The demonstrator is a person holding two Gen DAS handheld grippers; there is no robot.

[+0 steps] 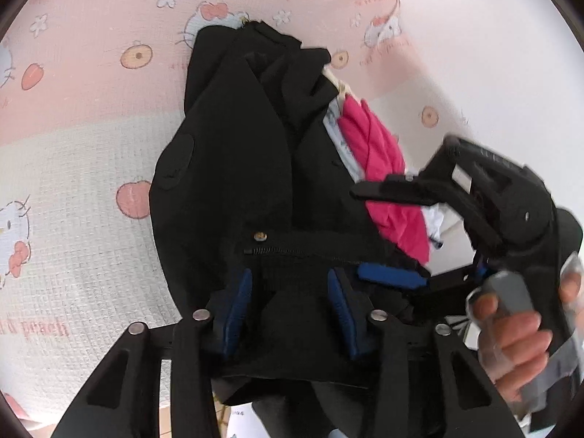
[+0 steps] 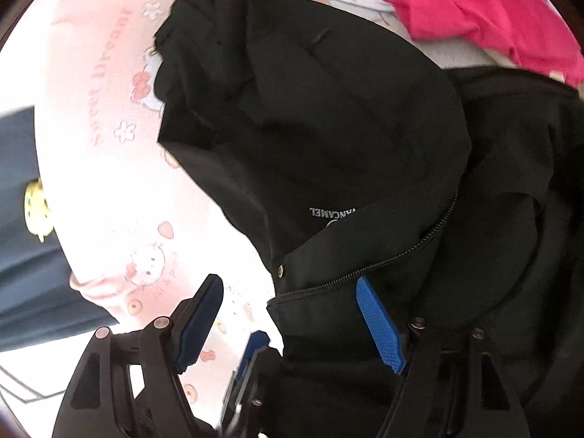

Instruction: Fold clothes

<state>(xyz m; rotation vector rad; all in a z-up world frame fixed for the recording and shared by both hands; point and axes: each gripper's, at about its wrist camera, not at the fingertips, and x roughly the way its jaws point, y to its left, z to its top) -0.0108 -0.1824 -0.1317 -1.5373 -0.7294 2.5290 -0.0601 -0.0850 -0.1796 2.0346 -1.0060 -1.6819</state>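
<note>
A black zip jacket (image 1: 233,153) with a snap button lies crumpled on the pink cartoon-print bedsheet (image 1: 91,84). My left gripper (image 1: 290,314) is at its near hem, and the blue pads (image 1: 237,314) pinch a bunched fold of the black cloth. In the right wrist view the same jacket (image 2: 328,127) shows a small white logo. My right gripper (image 2: 292,325) stands open at the zipper end: one finger is over the sheet, the other over the cloth, gripping nothing. It also shows at the right (image 1: 392,231), held by a hand (image 1: 511,332).
A bright pink garment (image 1: 379,168) and a white printed one (image 1: 343,138) lie beside the jacket, partly under it. The sheet's edge (image 2: 95,292) drops off at the left, with a dark blue surface (image 2: 22,255) and a small yellow object (image 2: 36,208) beyond.
</note>
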